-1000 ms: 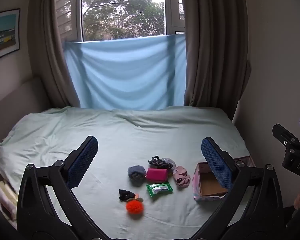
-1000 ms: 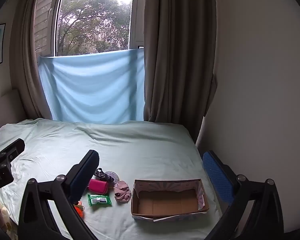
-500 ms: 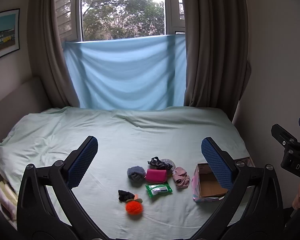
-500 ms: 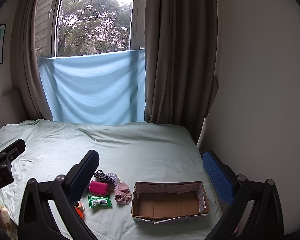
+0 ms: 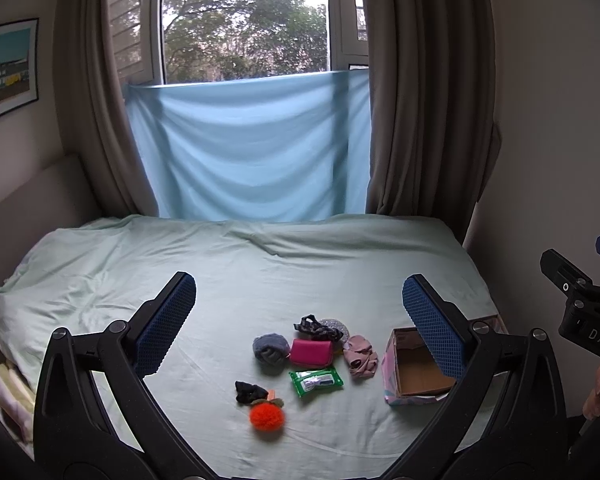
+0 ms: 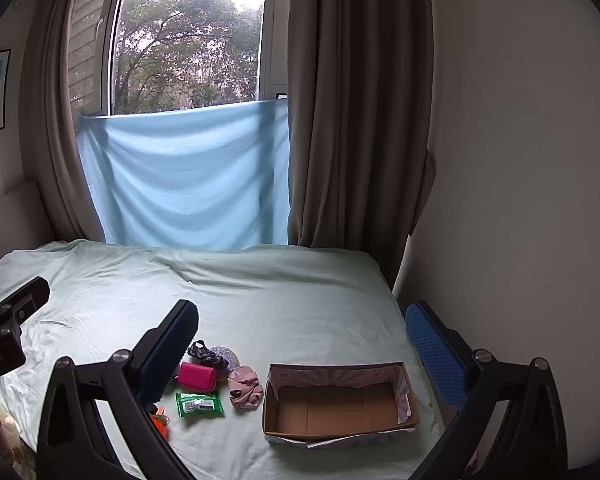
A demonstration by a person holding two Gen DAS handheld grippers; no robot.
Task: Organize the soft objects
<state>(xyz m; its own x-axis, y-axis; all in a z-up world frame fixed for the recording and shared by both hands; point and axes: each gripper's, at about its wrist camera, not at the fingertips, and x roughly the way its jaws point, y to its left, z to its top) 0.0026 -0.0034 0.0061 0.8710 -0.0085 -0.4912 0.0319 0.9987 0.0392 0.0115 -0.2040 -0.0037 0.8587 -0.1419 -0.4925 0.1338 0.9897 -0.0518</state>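
Several small soft items lie grouped on the pale green bed (image 5: 228,280): a grey sock ball (image 5: 271,349), a magenta pouch (image 5: 312,353), a pink cloth bundle (image 5: 360,355), a green wipes pack (image 5: 316,381), a black fabric piece (image 5: 248,391), an orange pompom (image 5: 266,416) and a dark patterned strap (image 5: 316,327). To their right stands an open, empty cardboard box (image 6: 336,400). My left gripper (image 5: 299,300) hangs open above the group. My right gripper (image 6: 302,328) is open above the box, holding nothing.
The bed (image 6: 260,300) fills the space up to a window with a blue sheet (image 5: 248,148) and brown curtains (image 6: 356,120). A plain wall (image 6: 520,160) runs along the bed's right side. Folded cloth (image 5: 8,392) lies off the left edge.
Both views have shifted only slightly; the items and the box lie as before, and both grippers stay open.
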